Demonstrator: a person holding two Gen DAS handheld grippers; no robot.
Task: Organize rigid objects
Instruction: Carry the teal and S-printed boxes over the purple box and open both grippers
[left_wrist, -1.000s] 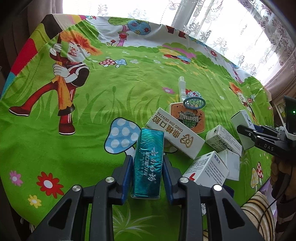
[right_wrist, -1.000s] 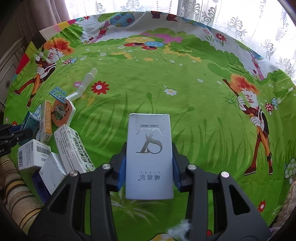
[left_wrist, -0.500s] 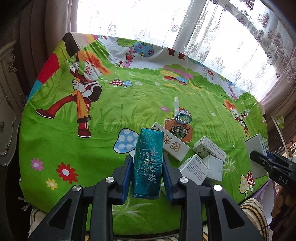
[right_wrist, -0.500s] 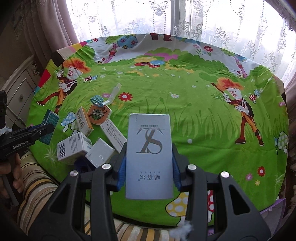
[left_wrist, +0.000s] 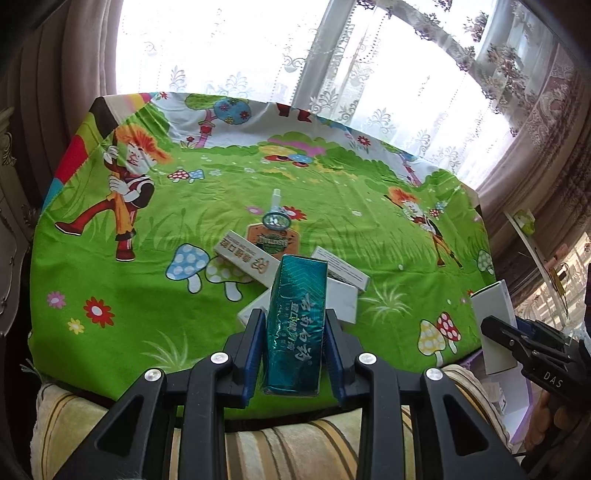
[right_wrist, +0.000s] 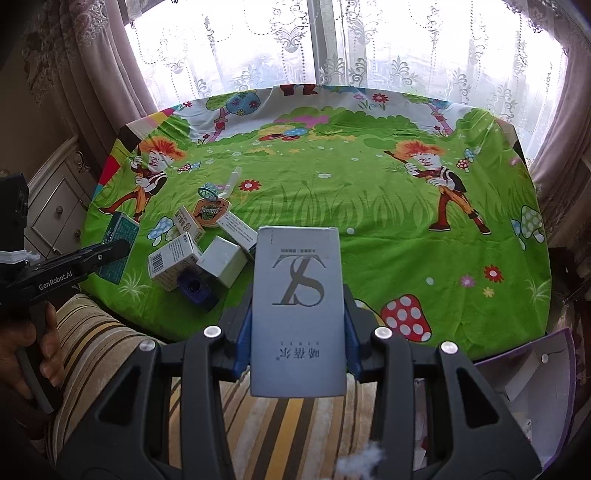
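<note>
At the far left of the right wrist view, the left gripper (right_wrist: 110, 254), marked "GenRobot.AI", is clamped on a teal foil-printed carton (left_wrist: 297, 325) held off the table. To its right, on the green cartoon-print tablecloth (right_wrist: 369, 206), the loose pile is left to sort: an orange "BASKETBALL" hoop toy (right_wrist: 211, 210), several white cartons (right_wrist: 173, 264) and a dark blue block (right_wrist: 195, 290). Nearer and further right, the right gripper (right_wrist: 298, 332) grips a grey flat box with a large "S" logo (right_wrist: 298, 310). A purple container (right_wrist: 532, 373) waits at the near right, so sorting looks barely begun.

Glossy teal box (left_wrist: 295, 325), matt grey carton (right_wrist: 298, 314), cloth tablecloth (right_wrist: 369, 206)
</note>
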